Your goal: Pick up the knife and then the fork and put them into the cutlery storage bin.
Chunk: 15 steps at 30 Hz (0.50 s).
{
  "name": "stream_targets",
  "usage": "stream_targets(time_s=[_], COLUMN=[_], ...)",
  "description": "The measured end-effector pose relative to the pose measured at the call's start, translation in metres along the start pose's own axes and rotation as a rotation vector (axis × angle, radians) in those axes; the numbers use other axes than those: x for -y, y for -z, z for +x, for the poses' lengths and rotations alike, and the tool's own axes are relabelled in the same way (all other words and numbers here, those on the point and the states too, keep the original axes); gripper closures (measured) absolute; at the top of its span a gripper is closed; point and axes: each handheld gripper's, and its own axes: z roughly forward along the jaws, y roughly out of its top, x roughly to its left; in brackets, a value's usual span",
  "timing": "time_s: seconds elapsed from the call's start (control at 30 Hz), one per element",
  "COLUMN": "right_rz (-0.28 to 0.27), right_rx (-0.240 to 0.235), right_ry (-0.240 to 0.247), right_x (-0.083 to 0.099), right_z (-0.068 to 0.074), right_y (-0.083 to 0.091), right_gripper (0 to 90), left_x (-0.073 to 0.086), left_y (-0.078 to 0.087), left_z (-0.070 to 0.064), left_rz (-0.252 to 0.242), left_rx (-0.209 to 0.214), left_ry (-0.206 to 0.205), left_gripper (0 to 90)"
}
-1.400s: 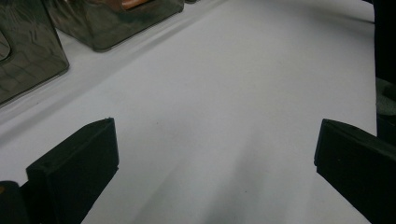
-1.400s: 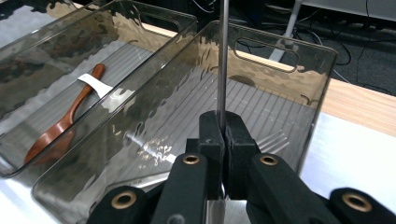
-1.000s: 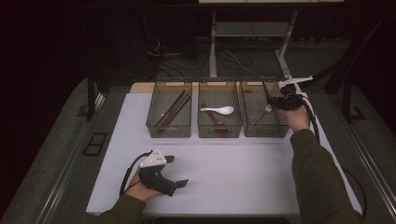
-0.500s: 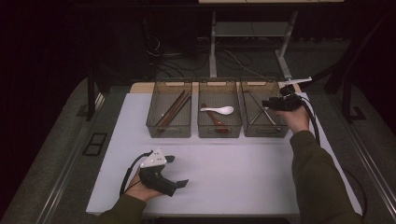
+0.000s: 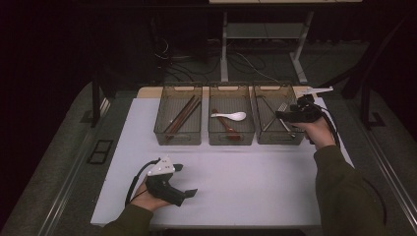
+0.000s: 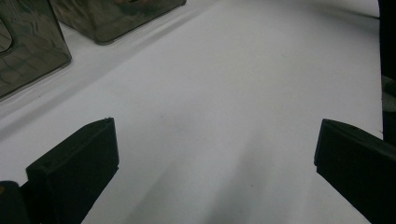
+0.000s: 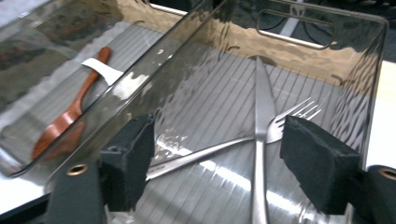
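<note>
A: What sits under the right gripper (image 7: 215, 163)?

B: A slim silver metal table knife (image 7: 261, 135) lying across a silver metal fork (image 7: 233, 144) in the smoky clear plastic bin (image 5: 275, 88) at the white tabletop's (image 5: 236, 177) far right corner. Jaws spread wide, holding nothing.

A: How will they handle?

B: Light, stiff, probably slick. I'd pinch the knife's handle, clear of the crossing.

A: The other hand?

B: The left gripper (image 5: 184, 179) rests near the front edge, jaws apart, empty.

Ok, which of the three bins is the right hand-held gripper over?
The rightmost bin, holding the metal knife and fork; the right hand-held gripper hangs open above it.
</note>
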Motion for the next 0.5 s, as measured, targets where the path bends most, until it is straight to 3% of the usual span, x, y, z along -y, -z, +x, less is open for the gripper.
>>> stream_targets(time_s=[0.3,0.5], right_rz=[-0.051,-0.087], right_rx=[-0.023,-0.054], right_ry=[-0.009,0.020], right_x=[0.013,0.024], right_z=[0.010,0.024], right_y=[0.022,0.038], right_gripper=[18.2,14.5], left_x=[0.001,0.002], left_y=[0.002,0.003], left_z=[0.003,0.004], left_rz=[0.000,-0.002], left_rx=[-0.004,-0.010], left_ry=[-0.008,-0.008], left_gripper=[0.0,0.0])
